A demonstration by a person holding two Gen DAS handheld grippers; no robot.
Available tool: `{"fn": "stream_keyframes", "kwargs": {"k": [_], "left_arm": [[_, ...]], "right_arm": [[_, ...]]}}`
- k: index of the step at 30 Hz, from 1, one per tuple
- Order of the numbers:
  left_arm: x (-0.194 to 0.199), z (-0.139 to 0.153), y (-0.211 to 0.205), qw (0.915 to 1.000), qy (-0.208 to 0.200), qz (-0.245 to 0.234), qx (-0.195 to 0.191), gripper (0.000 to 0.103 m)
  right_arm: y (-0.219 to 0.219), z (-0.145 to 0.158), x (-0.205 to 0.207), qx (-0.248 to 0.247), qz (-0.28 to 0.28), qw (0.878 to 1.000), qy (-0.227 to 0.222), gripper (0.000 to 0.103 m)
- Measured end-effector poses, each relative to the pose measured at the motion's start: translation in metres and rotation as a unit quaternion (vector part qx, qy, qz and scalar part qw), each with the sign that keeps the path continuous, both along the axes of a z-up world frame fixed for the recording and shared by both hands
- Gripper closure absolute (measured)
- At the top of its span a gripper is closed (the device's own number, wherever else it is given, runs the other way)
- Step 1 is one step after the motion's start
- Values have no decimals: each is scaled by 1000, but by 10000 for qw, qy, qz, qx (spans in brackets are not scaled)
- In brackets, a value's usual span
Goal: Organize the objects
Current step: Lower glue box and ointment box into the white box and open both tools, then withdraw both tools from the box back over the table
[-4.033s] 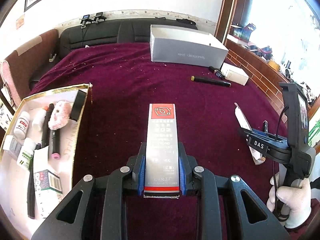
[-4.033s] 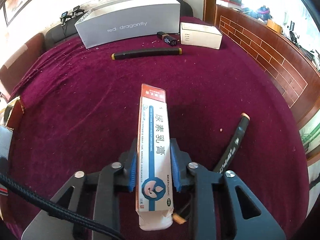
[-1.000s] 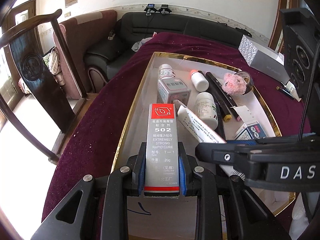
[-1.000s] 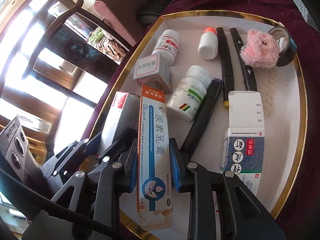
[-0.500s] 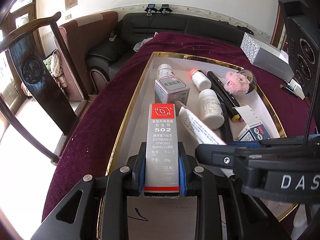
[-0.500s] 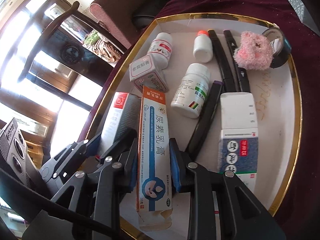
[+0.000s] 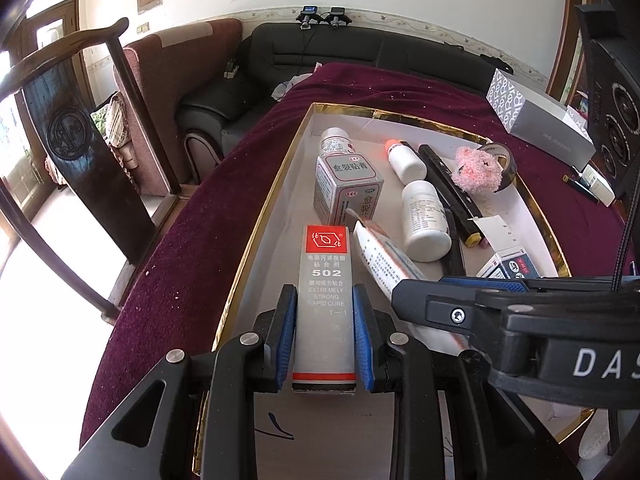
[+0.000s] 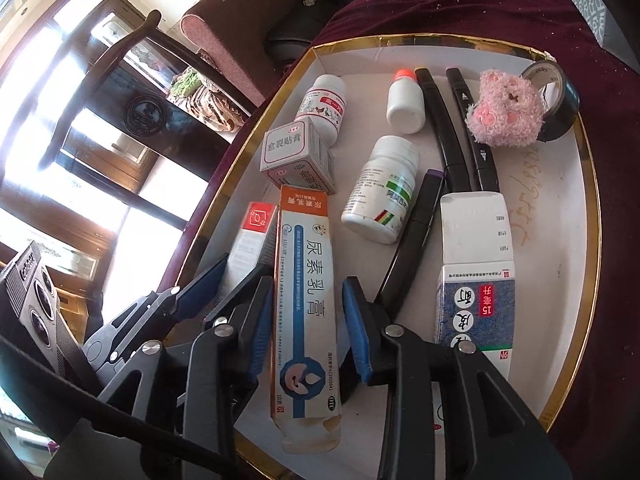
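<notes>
A gold-rimmed white tray (image 7: 280, 184) (image 8: 576, 216) lies on the maroon cloth. My left gripper (image 7: 325, 320) stands around the grey 502 glue box (image 7: 326, 280), its pads slightly apart from the box's sides, low over the tray's near left part. My right gripper (image 8: 306, 320) has opened; the orange-and-white ointment box (image 8: 306, 280) lies between its spread pads on the tray floor, beside the glue box (image 8: 254, 236). The ointment box also shows in the left wrist view (image 7: 384, 260).
The tray holds white pill bottles (image 8: 380, 192), a grey carton (image 8: 298, 156), black markers (image 8: 452, 132), a pink plush toy (image 8: 506, 114), a tape roll (image 8: 558, 92) and a blue-white box (image 8: 474, 280). A dark wooden chair (image 7: 80, 152) and black sofa (image 7: 320, 60) stand beyond the table. A grey box (image 7: 540, 120) lies far right.
Both grippers came from the open cloth to the tray and lowered. In the last half second the right jaws spread off the ointment box, and the left jaws loosened slightly.
</notes>
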State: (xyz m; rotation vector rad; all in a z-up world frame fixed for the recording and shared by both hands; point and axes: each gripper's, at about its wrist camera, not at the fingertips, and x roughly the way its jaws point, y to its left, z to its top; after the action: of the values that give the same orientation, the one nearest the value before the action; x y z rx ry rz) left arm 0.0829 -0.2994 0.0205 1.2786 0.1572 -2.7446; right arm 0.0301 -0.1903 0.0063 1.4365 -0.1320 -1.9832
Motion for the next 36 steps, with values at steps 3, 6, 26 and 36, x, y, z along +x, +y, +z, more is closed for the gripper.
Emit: {"fn": "stream_keyframes", "kwargs": {"k": [3, 6, 26, 36], "left_arm": [[1, 3, 0, 10000, 17, 37, 9, 78], [4, 8, 0, 9999, 69, 87, 9, 68], [38, 68, 41, 9948, 817, 30, -607, 46], [37, 87, 106, 9926, 891, -635, -519, 45]], "right_arm": [[1, 5, 2, -39, 9, 10000, 61, 66], [5, 12, 4, -73, 16, 9998, 165, 63], [49, 50, 16, -470, -342, 9968, 548, 54], [139, 63, 9, -654, -1128, 9889, 708, 49]]}}
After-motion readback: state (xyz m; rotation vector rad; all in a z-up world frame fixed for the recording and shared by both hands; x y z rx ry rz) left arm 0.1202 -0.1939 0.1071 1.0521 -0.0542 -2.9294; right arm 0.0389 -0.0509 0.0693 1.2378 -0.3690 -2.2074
